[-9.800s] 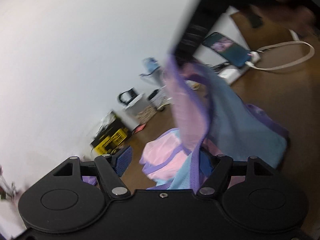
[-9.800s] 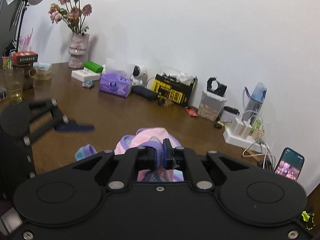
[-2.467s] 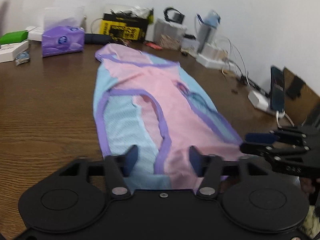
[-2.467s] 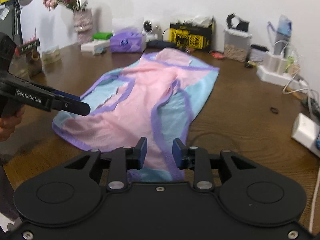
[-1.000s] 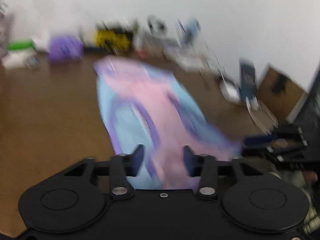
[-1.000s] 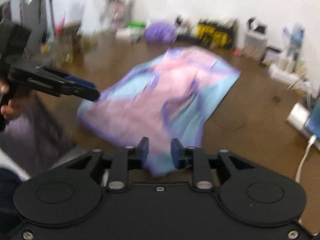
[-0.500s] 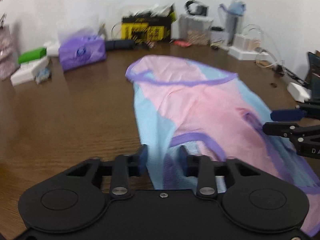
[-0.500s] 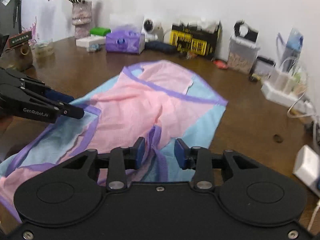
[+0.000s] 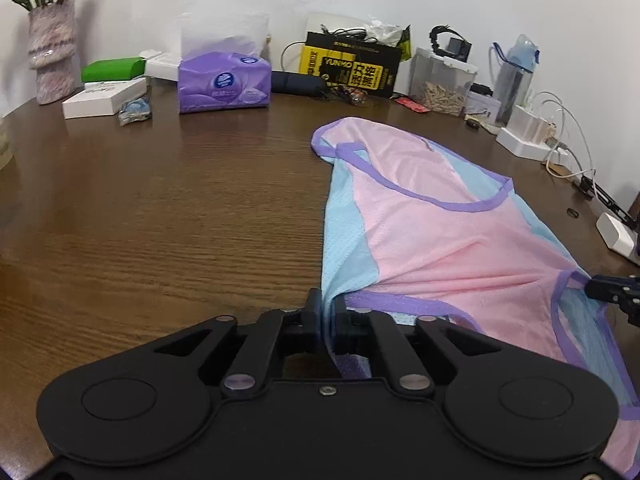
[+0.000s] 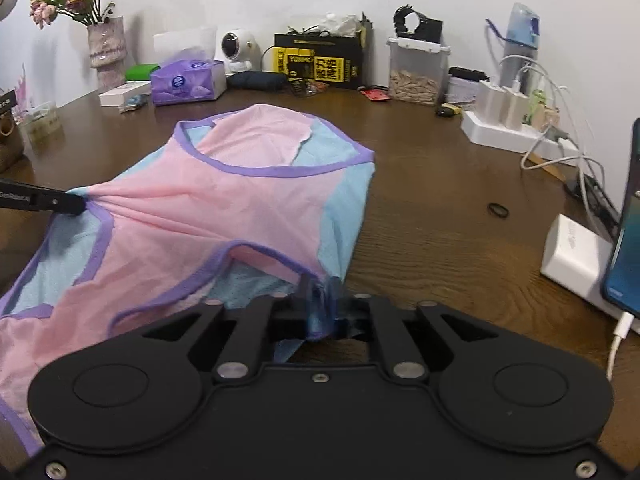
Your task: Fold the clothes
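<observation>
A: Garment (image 10: 224, 216) is lying spread on the table (image 9: 160, 220), pink-and-blue mesh vest, no fold made yet, I'm judging.

B: Grips?

A: I'm pinching the side edges: left gripper (image 9: 327, 316) is clamping the blue edge, right gripper (image 10: 322, 312) is clamping the opposite one. Whole fold is remaining.

B: Obstacles?

A: Tissue pack (image 9: 222, 84), yellow box (image 10: 316, 66) and power strip (image 10: 504, 128) are sitting along the wall, well apart. Phone (image 10: 626, 224) and white charger (image 10: 576, 252) are standing near my right side; I'm watching those.

Both wrist views low, close over table (image 9: 160, 220), facing wall, sharing garment (image 10: 224, 200)
</observation>
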`<state>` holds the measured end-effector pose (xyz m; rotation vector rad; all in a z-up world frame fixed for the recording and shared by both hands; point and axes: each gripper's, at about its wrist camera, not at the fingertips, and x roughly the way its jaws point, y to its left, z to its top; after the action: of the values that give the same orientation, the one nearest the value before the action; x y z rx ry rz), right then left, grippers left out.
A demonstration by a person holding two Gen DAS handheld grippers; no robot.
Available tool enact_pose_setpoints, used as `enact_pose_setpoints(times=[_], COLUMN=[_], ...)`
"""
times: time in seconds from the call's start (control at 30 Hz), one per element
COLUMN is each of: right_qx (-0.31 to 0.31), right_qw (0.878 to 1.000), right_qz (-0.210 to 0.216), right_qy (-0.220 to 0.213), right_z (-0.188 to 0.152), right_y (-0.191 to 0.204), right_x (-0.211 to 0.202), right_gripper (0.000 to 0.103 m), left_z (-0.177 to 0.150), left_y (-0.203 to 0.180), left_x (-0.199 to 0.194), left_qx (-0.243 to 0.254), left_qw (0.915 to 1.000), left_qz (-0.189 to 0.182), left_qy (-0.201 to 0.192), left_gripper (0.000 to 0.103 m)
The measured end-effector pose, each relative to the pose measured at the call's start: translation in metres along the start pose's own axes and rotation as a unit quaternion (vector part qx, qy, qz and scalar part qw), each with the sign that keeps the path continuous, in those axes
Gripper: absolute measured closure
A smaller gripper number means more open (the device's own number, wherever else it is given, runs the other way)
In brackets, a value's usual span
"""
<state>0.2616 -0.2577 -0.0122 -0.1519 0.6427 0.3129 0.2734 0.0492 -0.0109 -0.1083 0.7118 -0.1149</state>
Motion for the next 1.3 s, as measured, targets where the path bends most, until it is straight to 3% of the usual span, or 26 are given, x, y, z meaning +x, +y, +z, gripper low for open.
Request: enact_pose_setpoints(times=[0.03, 0.07, 0.1, 0.17, 0.2, 0.3, 0.5, 0.6, 0.63, 0.67, 0.73, 1.03, 1.1, 1.13, 1.3], right_qx=[-0.004, -0.006, -0.005, 0.003, 0.006, 0.015, 0.008, 0.012, 0.013, 0.014, 0.012, 0.004, 0.01, 0.01, 0.015], right_qw=[1.0, 1.0, 0.999, 0.997, 0.996, 0.99, 0.988, 0.987, 0.986, 0.986, 0.986, 0.985, 0.985, 0.985, 0.986], right_qz=[-0.001, 0.008, 0.025, 0.066, 0.079, 0.138, 0.151, 0.158, 0.162, 0.163, 0.166, 0.172, 0.172, 0.17, 0.167], right_qy=[-0.006, -0.017, -0.029, -0.041, -0.04, -0.022, 0.012, 0.021, 0.021, 0.022, 0.018, -0.014, -0.006, -0.002, 0.013], right_z=[0.0, 0.0, 0.0, -0.001, 0.0, -0.002, -0.001, -0.005, -0.006, -0.008, -0.01, -0.008, -0.008, -0.01, -0.012], right_y=[0.002, 0.003, 0.004, 0.004, 0.004, 0.014, 0.037, 0.04, 0.041, 0.041, 0.041, 0.036, 0.036, 0.037, 0.045], right_x=[-0.005, -0.013, -0.022, -0.035, -0.035, -0.029, -0.004, 0.005, 0.006, 0.007, 0.005, -0.032, -0.031, -0.029, -0.015], right_gripper=[0.064, 0.05, 0.043, 0.038, 0.038, 0.039, 0.062, 0.083, 0.1, 0.101, 0.101, 0.1, 0.089, 0.078, 0.076], left_z=[0.001, 0.002, 0.003, 0.004, 0.003, -0.005, -0.014, -0.018, -0.019, -0.02, -0.022, -0.018, -0.017, -0.017, -0.019], left_y=[-0.002, -0.002, -0.002, -0.003, -0.009, -0.033, -0.068, -0.069, -0.067, -0.065, -0.062, -0.056, -0.054, -0.054, -0.056], left_x=[-0.008, -0.018, -0.025, -0.033, -0.035, -0.028, 0.003, 0.006, 0.007, 0.007, 0.005, -0.028, -0.027, -0.027, -0.027], left_qx=[-0.003, -0.007, -0.015, -0.025, -0.037, -0.02, 0.005, 0.011, 0.008, 0.003, 0.001, -0.021, -0.028, -0.028, -0.025], left_qw=[0.9999, 0.9997, 0.9992, 0.9981, 0.9954, 0.9921, 0.991, 0.9925, 0.9924, 0.9922, 0.9915, 0.9865, 0.9861, 0.9861, 0.9849], left_qz=[-0.007, -0.016, -0.031, -0.051, -0.088, -0.123, -0.123, -0.112, -0.113, -0.115, -0.122, -0.162, -0.163, -0.163, -0.17], left_qy=[-0.011, -0.02, -0.021, -0.021, -0.011, 0.012, 0.053, 0.047, 0.048, 0.049, 0.045, 0.017, 0.019, 0.02, 0.025], left_gripper=[0.041, 0.038, 0.038, 0.038, 0.038, 0.041, 0.066, 0.087, 0.094, 0.096, 0.101, 0.102, 0.102, 0.102, 0.102])
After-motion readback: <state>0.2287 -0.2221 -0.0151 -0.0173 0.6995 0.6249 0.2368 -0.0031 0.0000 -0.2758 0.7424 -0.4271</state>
